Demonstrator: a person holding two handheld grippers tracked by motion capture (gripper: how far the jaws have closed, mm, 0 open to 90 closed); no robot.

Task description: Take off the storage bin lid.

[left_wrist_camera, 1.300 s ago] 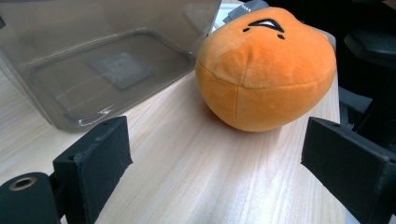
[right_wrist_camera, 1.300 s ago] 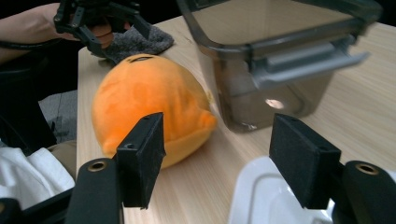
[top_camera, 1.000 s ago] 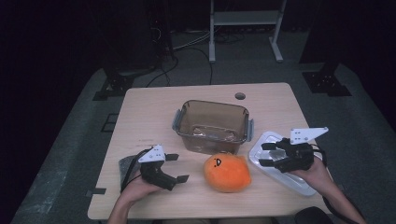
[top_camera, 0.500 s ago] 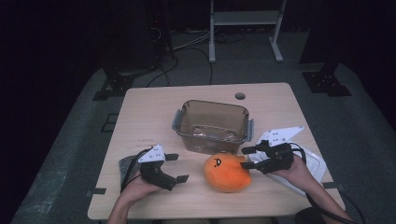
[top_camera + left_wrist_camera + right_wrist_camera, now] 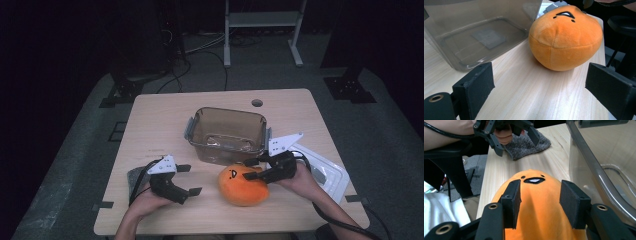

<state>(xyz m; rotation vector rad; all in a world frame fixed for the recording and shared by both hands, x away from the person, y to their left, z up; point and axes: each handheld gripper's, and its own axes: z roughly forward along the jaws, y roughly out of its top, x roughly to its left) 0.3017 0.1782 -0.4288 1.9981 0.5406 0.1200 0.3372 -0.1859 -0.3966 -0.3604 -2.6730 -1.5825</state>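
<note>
An orange plush ball with a small face [image 5: 243, 185] lies on the wooden table [image 5: 165, 125] just in front of a clear plastic container [image 5: 227, 111]. My right gripper [image 5: 250, 170] reaches in from the right and straddles the top of the plush [image 5: 536, 202]. Its jaws have just been closing, and the pads [image 5: 511, 202] stand close on either side without visibly pinching it. My left gripper [image 5: 190, 179] rests open to the left of the plush [image 5: 565, 40], a short way off, with nothing between its jaws.
The container [image 5: 474, 32] holds a flat clear insert. A white lid [image 5: 327, 172] lies at the right edge under the right forearm. A grey cloth [image 5: 134, 175] sits beneath the left hand. A cable hole [image 5: 257, 103] is at the table's far edge.
The right gripper moved left from over the white lid to the plush, and its jaws narrowed. The left gripper stayed where it was.
</note>
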